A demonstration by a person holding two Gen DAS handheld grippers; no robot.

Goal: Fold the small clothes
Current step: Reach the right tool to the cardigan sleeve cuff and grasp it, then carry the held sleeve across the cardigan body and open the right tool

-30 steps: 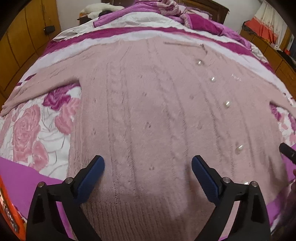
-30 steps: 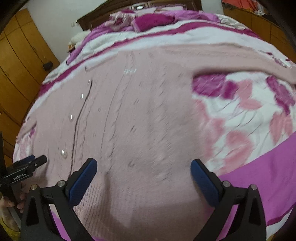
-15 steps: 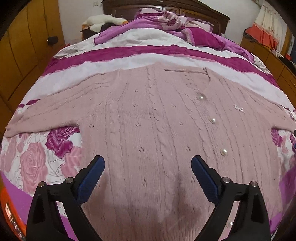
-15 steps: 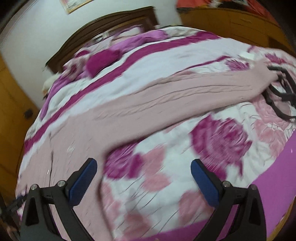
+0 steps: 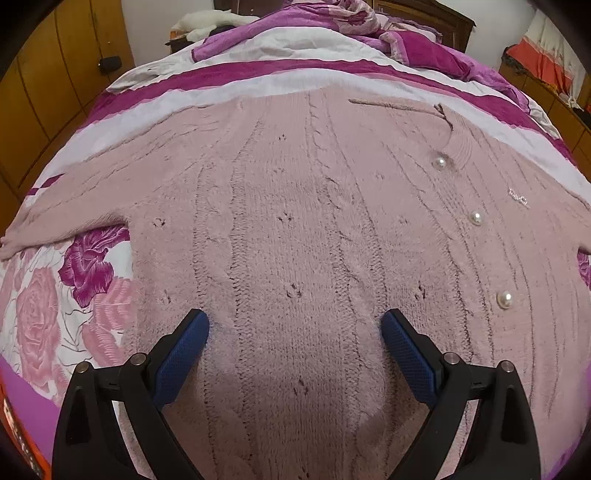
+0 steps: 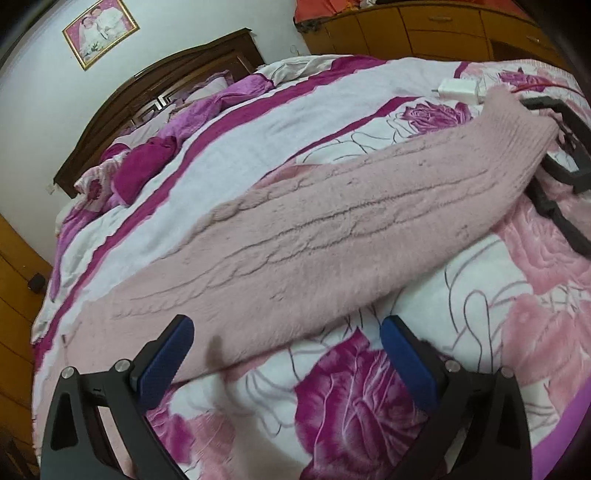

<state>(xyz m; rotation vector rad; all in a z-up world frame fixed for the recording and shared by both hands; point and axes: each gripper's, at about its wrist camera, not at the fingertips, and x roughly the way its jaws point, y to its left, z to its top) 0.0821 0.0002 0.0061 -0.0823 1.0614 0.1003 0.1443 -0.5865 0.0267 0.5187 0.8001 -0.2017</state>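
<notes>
One pink cable-knit cardigan point(image 5: 295, 229) lies flat and spread out on the bed point(image 6: 258, 122), front up, with three pearl buttons point(image 5: 475, 218) running down its placket toward the right of the left wrist view. Its right sleeve point(image 6: 362, 229) stretches straight out across the rose-patterned bedspread point(image 6: 354, 402), the cuff touching a black plastic frame point(image 6: 569, 147) near a white charger point(image 6: 458, 88). The left hand-held gripper point(image 5: 295, 343) hangs released over the cardigan's lower body, jaws wide apart and holding nothing. The right hand-held gripper point(image 6: 288, 350) is likewise spread wide and empty, above the sleeve's lower edge near the armpit. Crumpled purple bedding point(image 5: 369, 18) sits by the wooden headboard point(image 6: 166, 81).
</notes>
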